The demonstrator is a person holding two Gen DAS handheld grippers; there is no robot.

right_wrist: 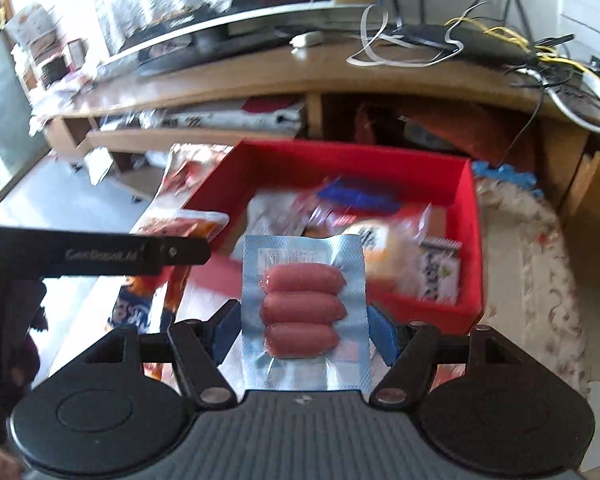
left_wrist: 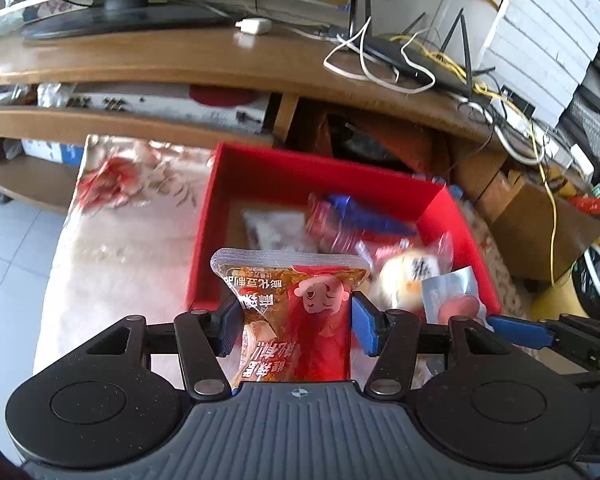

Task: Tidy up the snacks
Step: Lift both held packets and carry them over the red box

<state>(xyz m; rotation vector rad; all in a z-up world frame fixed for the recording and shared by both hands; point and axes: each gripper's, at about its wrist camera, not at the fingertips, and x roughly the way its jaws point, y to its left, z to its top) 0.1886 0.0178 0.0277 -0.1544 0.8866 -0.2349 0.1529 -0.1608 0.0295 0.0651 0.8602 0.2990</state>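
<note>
Both hands are carrying snacks toward the red box (left_wrist: 260,172), so the step in hand looks like delivery rather than pick-up. The left claw (left_wrist: 292,322) is clamped on a red and orange spicy-snack pouch (left_wrist: 296,312), its blue pads (left_wrist: 362,326) pressing the pouch's two sides, and the pouch is hanging over the near left corner of the box. The right claw (right_wrist: 306,330) is clamped on a clear vacuum pack of three small sausages (right_wrist: 304,308), which is hovering in front of the box's near wall (right_wrist: 428,308), above the cloth-covered counter (right_wrist: 540,264).

Inside the box, a blue-wrapped snack (left_wrist: 364,216), a round bun in clear wrap (left_wrist: 408,276) and a white packet (left_wrist: 272,224) are already lying, mostly toward the right and back. The floor of the box at the near left is looking barest.

The next move, as I judge it, is calling for each claw to carry its pack past the rim and over a free patch, lower it, and only then part its pads. The two claws are working close beside each other, so going one at a time would probably avoid a bump. Another packet (right_wrist: 140,308) is lying outside the box at the left, apparently waiting its turn.
</note>
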